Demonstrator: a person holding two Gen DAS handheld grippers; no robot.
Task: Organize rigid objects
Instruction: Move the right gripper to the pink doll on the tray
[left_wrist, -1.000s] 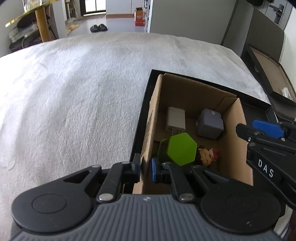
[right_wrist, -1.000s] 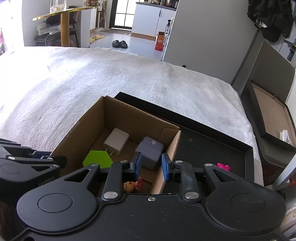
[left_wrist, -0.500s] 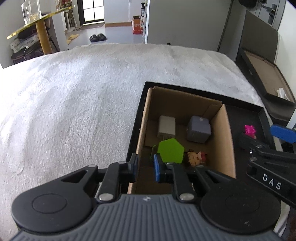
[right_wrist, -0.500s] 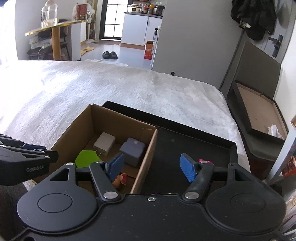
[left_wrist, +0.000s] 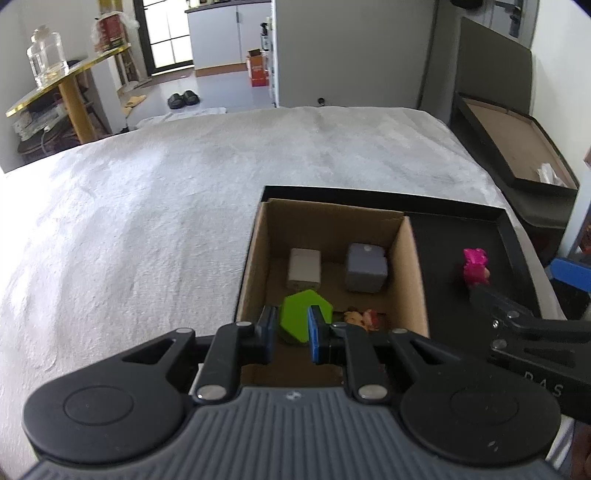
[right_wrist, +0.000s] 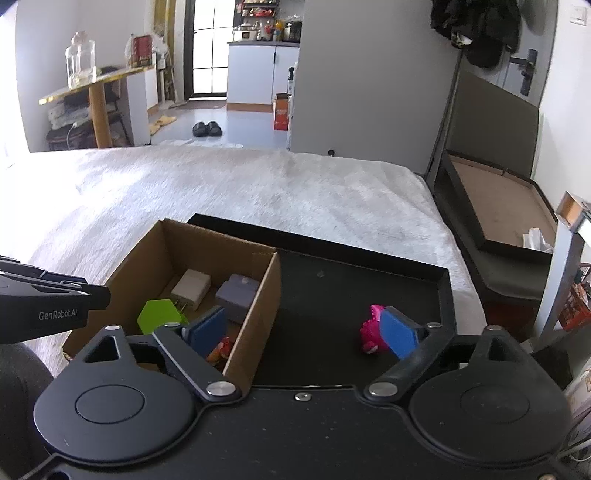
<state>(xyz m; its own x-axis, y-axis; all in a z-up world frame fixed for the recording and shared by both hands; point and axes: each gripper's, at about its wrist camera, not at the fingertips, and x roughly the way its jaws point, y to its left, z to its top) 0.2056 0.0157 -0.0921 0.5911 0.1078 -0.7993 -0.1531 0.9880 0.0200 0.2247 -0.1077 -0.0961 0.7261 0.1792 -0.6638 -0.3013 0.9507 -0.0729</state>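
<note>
Where the white blanket (right_wrist: 258, 192) ends, slippers (right_wrist: 207, 128) rest on grey floor (right_wrist: 243, 125).

Cardboard box (left_wrist: 410, 273): brown, open-topped, upright, standing in the left end of the black tray; it holds 4 items.
Black tray (right_wrist: 445, 280): shallow, low-rimmed, lying on the white bed cover; its right part is bare but for 1 toy.
White charger (left_wrist: 304, 268): pale block with prongs, lying flat near the box's far left corner.
Grey cube (left_wrist: 365, 267): rounded grey block, just right of the white charger, beside the box's right wall.
Green hexagon (left_wrist: 295, 321): bright green 6-sided block, tilted, at the box's near left.
Small figurine (left_wrist: 360, 318): tan and red, lying at the box's near side, right of the green hexagon.
Pink toy (right_wrist: 371, 330): magenta figure on the tray floor, outside the box, well apart from it.
</note>
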